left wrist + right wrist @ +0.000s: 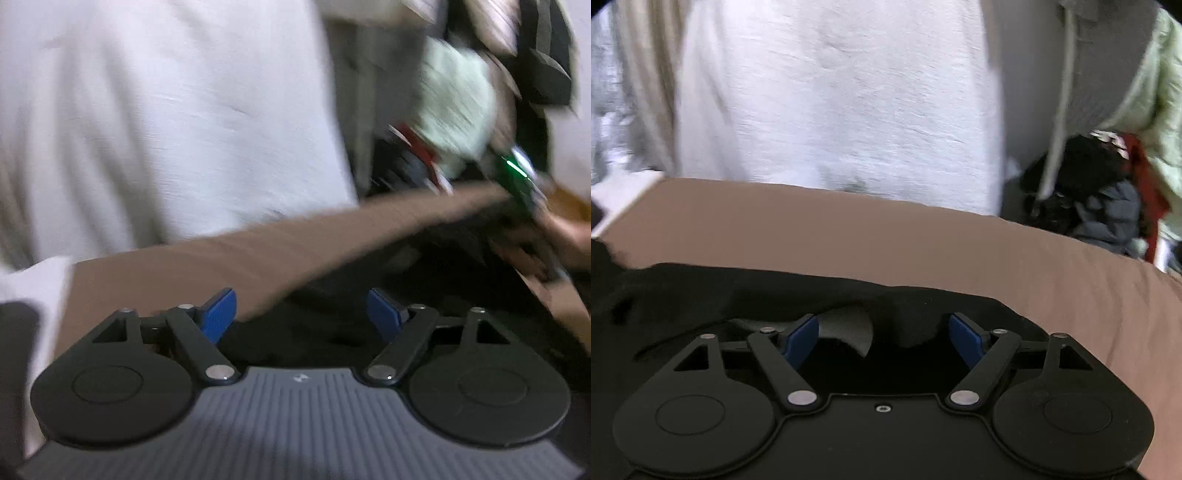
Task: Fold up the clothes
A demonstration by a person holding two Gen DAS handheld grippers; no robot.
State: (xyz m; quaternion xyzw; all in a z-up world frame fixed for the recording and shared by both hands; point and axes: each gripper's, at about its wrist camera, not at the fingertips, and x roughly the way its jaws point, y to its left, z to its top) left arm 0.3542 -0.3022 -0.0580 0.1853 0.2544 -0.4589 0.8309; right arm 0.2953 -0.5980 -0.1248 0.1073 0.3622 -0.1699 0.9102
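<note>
Seeing one black garment [746,295] lying on the brown worktop [923,243], spreading along the near edge; long axis seemingly running left-right across the worktop, exact orientation not resolvable. Showing a grey inner patch [846,328] where the fabric is turning up, just ahead of the right gripper.

Counting: one black garment, two grippers, one white cloth [842,103] hanging behind the far edge, one mixed pile of clothes [1108,199] past the right end of the worktop.

Left gripper [301,314]: blue pads [218,314] standing wide apart, nothing pinched between them. Hovering over the black garment [332,325] near the left part of the worktop [221,258]; contact with fabric not confirmable, view motion-blurred. White cloth [166,110] filling the upper left, clothes pile [458,107] blurring at upper right.

Right gripper [882,336]: also spread wide, pads [803,336] sitting either side of a raised fold of the black garment, not clamping it. Touching or merely above: cannot tell.
</note>
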